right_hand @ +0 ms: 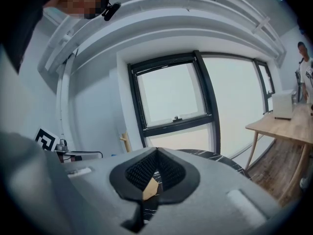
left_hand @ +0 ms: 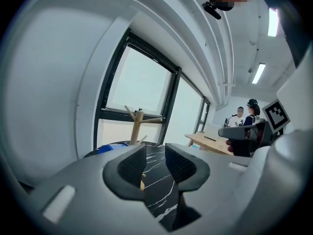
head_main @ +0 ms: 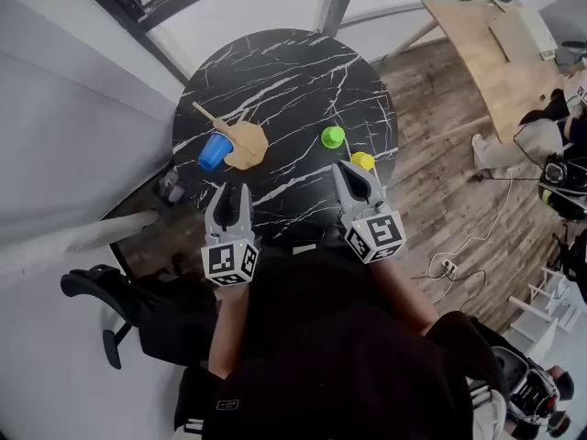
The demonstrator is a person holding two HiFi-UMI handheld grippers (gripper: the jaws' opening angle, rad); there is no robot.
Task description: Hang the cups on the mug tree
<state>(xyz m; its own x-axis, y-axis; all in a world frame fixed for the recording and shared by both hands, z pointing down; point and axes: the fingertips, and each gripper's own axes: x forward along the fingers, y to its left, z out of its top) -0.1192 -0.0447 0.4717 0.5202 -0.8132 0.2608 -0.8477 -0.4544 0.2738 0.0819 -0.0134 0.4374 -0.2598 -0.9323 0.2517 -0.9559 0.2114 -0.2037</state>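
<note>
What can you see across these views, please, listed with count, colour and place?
Table: one, black marble, round, centre.
Mug tree: one, wooden, table's left part.
Blue cup: one, beside the tree's base.
Green cup: one, table's right part.
Yellow cup: one, by the right gripper's tips.
Wooden desk: one, tan, upper right.
Office chair: one, black, lower left.
Left gripper: one, grey, jaws apart, empty.
Right gripper: one, grey, jaws shut.
</note>
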